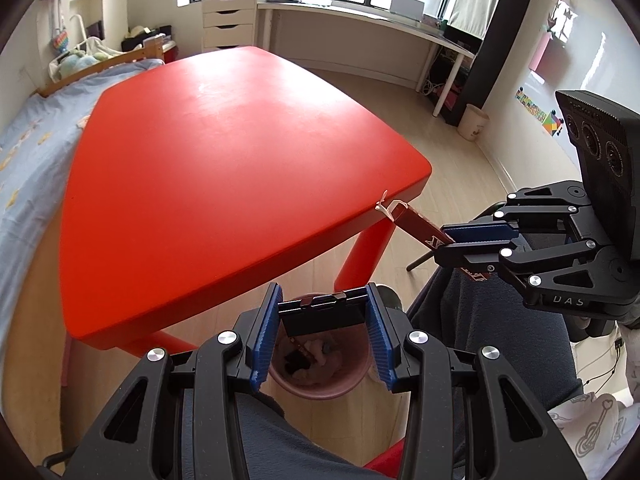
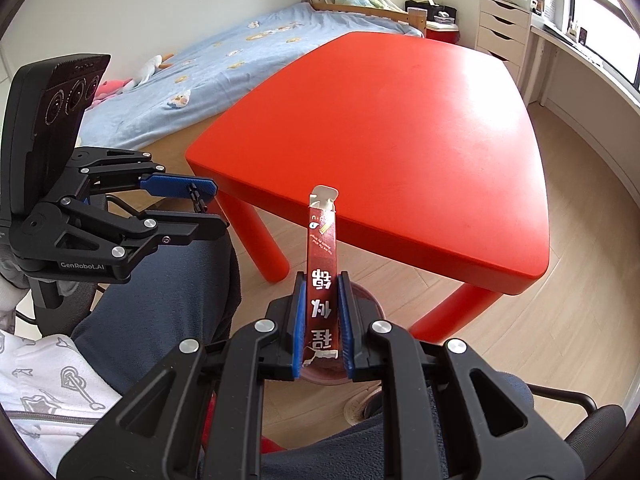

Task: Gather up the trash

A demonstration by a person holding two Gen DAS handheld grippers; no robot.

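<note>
My left gripper (image 1: 323, 296) is shut on a small black clip-like piece (image 1: 322, 316), held flat between its blue pads. It hangs right above a pink trash bin (image 1: 344, 388) on the floor, which holds several scraps. My right gripper (image 2: 322, 280) is shut on a long red-brown wrapper (image 2: 322, 240) with white characters and torn ends, standing upright. From the left wrist view, the right gripper (image 1: 442, 245) and wrapper (image 1: 416, 226) are off to the right of the bin, near the red table's corner. In the right wrist view, the left gripper (image 2: 218, 206) shows the black piece (image 2: 196, 198) edge-on.
A red table (image 1: 224, 160) stands just beyond the bin, with its legs close by. A person's legs in dark trousers (image 1: 480, 340) flank the bin. A bed with a blue sheet (image 2: 200, 68) lies beyond the table. White drawers (image 1: 228, 20) and a second small bin (image 1: 473, 122) stand farther off.
</note>
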